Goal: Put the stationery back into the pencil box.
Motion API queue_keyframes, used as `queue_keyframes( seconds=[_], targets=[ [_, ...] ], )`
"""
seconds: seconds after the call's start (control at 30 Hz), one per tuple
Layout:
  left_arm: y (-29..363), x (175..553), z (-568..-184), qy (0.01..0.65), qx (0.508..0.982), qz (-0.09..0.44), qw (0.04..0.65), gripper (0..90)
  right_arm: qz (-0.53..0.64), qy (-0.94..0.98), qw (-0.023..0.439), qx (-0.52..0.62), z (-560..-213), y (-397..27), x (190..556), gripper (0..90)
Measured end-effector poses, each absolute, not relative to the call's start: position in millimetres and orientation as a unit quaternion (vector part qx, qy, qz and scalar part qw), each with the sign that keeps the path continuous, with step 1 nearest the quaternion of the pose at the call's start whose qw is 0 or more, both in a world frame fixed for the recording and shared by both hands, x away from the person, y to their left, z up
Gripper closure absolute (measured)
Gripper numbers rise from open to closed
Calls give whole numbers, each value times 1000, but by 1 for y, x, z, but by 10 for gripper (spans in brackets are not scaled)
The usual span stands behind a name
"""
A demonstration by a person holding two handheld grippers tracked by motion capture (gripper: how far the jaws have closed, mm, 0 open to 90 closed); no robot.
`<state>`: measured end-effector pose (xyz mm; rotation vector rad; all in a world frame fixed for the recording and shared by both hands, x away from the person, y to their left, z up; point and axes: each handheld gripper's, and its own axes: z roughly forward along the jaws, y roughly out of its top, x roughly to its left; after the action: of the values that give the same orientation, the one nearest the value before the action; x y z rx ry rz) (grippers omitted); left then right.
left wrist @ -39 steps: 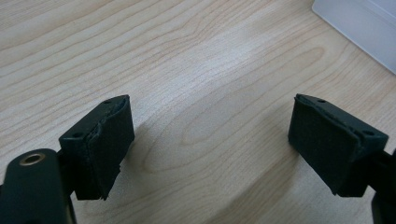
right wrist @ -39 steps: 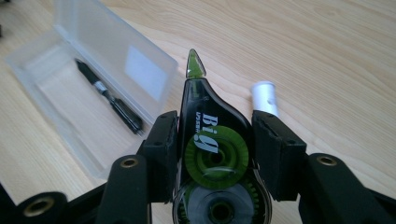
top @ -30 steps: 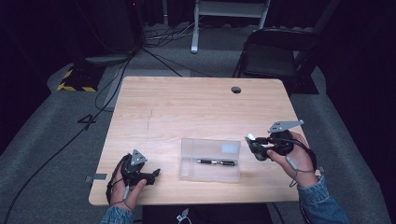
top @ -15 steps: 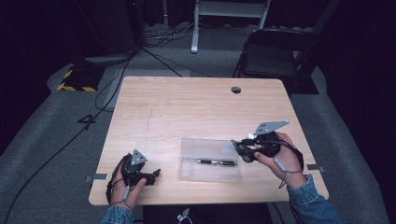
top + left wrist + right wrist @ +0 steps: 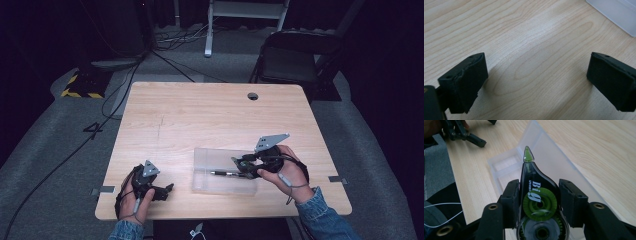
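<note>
Two tools are on show: the left tool (image 5: 167, 189) and the right tool (image 5: 239, 166). One correction tape dispenser (image 5: 536, 195) sits between the right tool's jaws. One clear plastic tray (image 5: 210, 165) lies just below that tool, with one pen (image 5: 222, 173) inside it. One desk (image 5: 210, 115) carries them. One chair (image 5: 295, 57) stands well beyond both tools.
</note>
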<state>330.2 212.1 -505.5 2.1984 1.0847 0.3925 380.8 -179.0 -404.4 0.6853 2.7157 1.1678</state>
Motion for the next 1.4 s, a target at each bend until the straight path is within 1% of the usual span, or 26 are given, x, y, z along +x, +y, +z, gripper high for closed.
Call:
queue_keyframes(
  seconds=[0.07, 0.37, 0.87, 1.4],
  targets=[
    [211, 330, -506, 414, 838, 147, 323, 5, 382, 896, 50, 222, -408, -176, 381, 527],
    [211, 330, -506, 415, 838, 148, 323, 4, 365, 907, 32, 206, -426, -165, 382, 527],
    [211, 330, -506, 415, 837, 148, 323, 4, 325, 928, 21, 180, -449, -160, 386, 527],
    [211, 330, -506, 415, 838, 149, 322, 5, 289, 944, 21, 157, -458, -160, 386, 527]
  ],
)
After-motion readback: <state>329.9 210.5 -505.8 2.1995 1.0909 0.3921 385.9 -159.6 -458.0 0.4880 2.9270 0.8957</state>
